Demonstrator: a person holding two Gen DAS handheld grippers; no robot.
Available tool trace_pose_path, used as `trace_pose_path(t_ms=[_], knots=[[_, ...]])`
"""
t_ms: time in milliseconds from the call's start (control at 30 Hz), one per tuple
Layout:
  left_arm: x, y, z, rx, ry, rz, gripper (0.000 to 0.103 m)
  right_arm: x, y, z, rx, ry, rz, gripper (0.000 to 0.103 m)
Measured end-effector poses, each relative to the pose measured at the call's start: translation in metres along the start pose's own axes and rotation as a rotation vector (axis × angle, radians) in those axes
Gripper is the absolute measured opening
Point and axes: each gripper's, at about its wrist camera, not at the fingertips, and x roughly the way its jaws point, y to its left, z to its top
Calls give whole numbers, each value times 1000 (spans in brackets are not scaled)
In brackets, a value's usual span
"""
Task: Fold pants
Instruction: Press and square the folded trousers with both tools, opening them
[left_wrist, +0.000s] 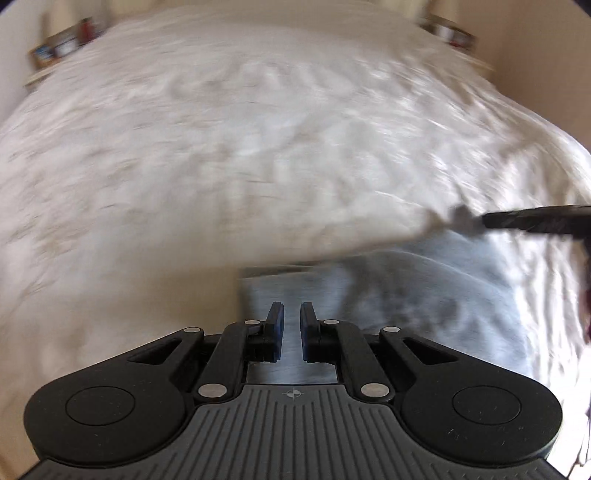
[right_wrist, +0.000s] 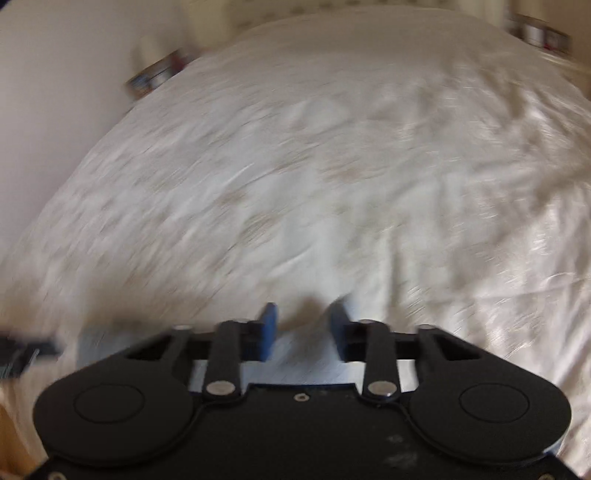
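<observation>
Light blue pants (left_wrist: 424, 295) lie on a white bedspread (left_wrist: 221, 166), folded into a compact shape, blurred by motion. My left gripper (left_wrist: 291, 317) hovers over the pants' left part, its jaws a narrow gap apart with nothing between them. My right gripper (right_wrist: 303, 321) is open and empty above the pants' far edge (right_wrist: 295, 350). The right gripper's tip also shows in the left wrist view (left_wrist: 535, 219) at the right, over the pants' far corner.
The bed (right_wrist: 332, 184) fills both views. Low shelves with small items stand beside the bed at far left (left_wrist: 62, 46) and far right (left_wrist: 450, 33). A pale wall (right_wrist: 55, 92) runs along the left side.
</observation>
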Motion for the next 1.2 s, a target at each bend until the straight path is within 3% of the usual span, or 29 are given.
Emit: trace_pose_path(t_ms=[133, 233, 433, 533, 667, 733, 867, 1033, 1100, 1200], knots=[[25, -13, -21, 40, 118, -61, 9, 17, 29, -38, 1, 85, 10, 29], [27, -12, -50, 62, 178, -42, 12, 18, 52, -64, -19, 115, 22, 29], [14, 3, -56, 41, 188, -19, 18, 5, 86, -95, -75, 133, 64, 30], [1, -2, -43, 59, 125, -20, 18, -6, 96, -107, -79, 150, 91, 31], [5, -17, -24, 71, 69, -70, 18, -14, 107, -121, -105, 172, 115, 44], [12, -28, -20, 81, 67, -96, 19, -17, 117, -129, -136, 182, 126, 45], [34, -39, -31, 116, 136, -100, 23, -26, 130, -143, -142, 190, 157, 55], [35, -31, -54, 130, 147, -76, 23, -42, 119, -145, -117, 184, 163, 54], [33, -30, -53, 132, 150, -77, 23, -54, 110, -141, -92, 152, 149, 57], [34, -30, -51, 121, 159, -76, 23, -66, 91, -135, -41, 83, 94, 70]])
